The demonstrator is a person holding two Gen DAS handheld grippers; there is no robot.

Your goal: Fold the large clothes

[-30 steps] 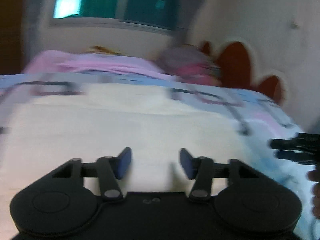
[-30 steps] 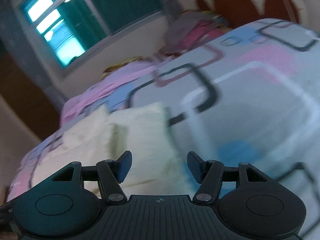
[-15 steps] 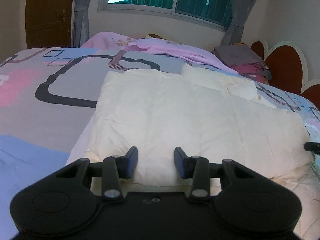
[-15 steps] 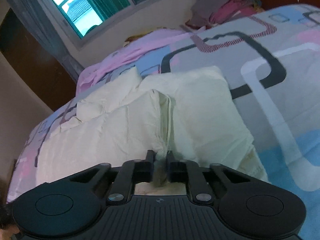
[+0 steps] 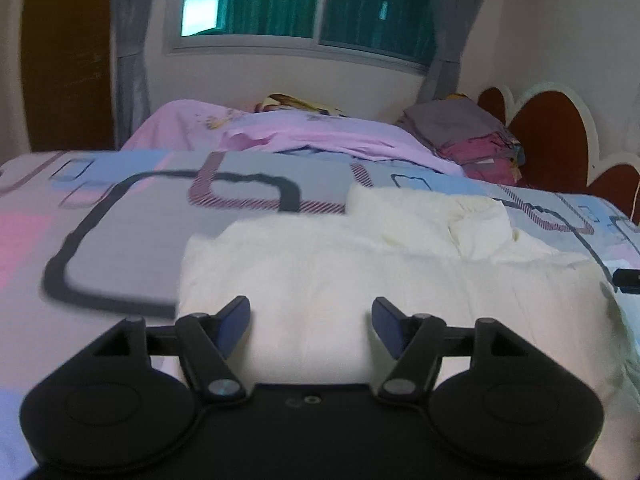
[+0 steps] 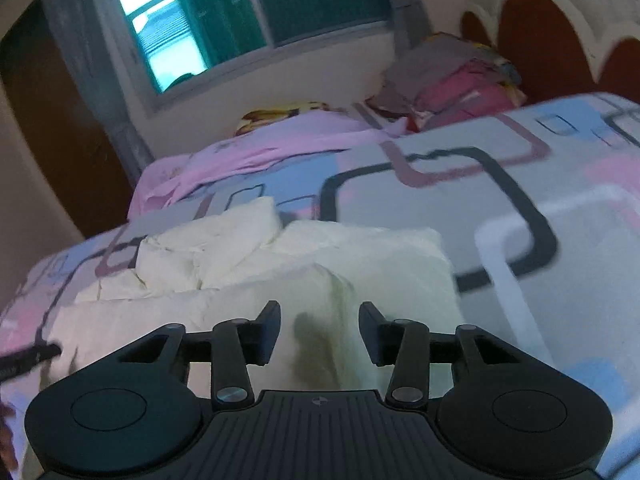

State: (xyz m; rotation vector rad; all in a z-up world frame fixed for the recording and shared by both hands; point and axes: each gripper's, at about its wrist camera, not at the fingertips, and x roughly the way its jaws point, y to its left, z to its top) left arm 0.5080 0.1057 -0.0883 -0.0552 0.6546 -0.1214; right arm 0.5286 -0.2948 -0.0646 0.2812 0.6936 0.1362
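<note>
A cream-white garment (image 5: 360, 276) lies partly folded on the patterned bedspread (image 5: 120, 240). It also shows in the right wrist view (image 6: 320, 272), with a bunched part (image 6: 208, 248) at its far left. My left gripper (image 5: 311, 326) is open and empty just above the garment's near edge. My right gripper (image 6: 319, 332) is open and empty over a raised fold (image 6: 328, 300) of the garment. The tip of the right gripper (image 5: 628, 278) shows at the right edge of the left wrist view.
A pink sheet (image 5: 320, 132) and a stack of grey and pink clothes (image 5: 472, 136) lie at the far side of the bed. A red scalloped headboard (image 5: 556, 136) stands on the right. A window (image 5: 304, 0) with curtains is behind.
Half a second ago my right gripper was shut on the garment's fold; it has now opened and let go. My left gripper has opened wider. Both have pulled back slightly.
</note>
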